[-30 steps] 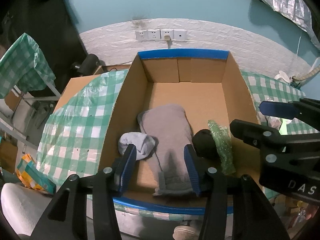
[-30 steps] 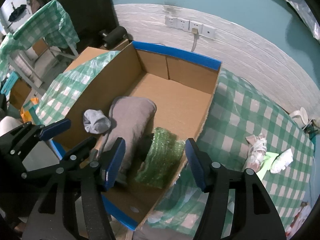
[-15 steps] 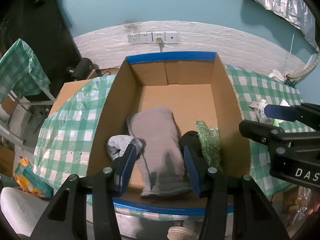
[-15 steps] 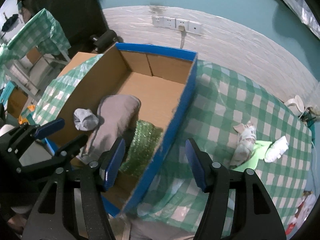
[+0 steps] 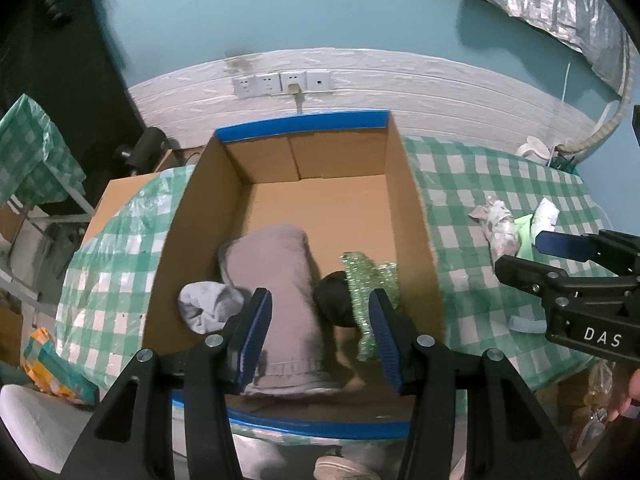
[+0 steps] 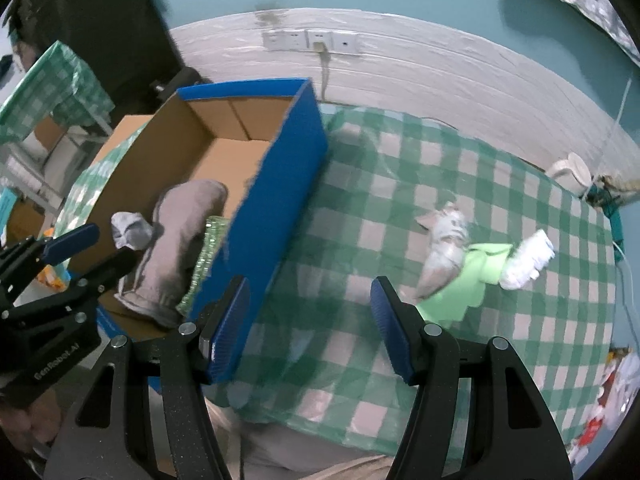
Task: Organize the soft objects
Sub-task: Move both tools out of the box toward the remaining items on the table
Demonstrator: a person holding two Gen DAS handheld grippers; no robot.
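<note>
Left gripper [image 5: 320, 332]: held wide apart, nothing grasped.
Right gripper [image 6: 310, 326]: spread, empty.
Grey sock [image 5: 280, 300]: laid in cardboard box [image 5: 416, 240].
Object at three o'clock: possibly green tinsel [image 5: 370, 280].

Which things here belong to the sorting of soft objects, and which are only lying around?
For the job: cardboard box; grey sock, balled sock and green bubble wrap inside it; patterned cloth, green cloth and white roll on the table; left gripper and right gripper, both open.

Lying about: wall sockets, orange packet.
</note>
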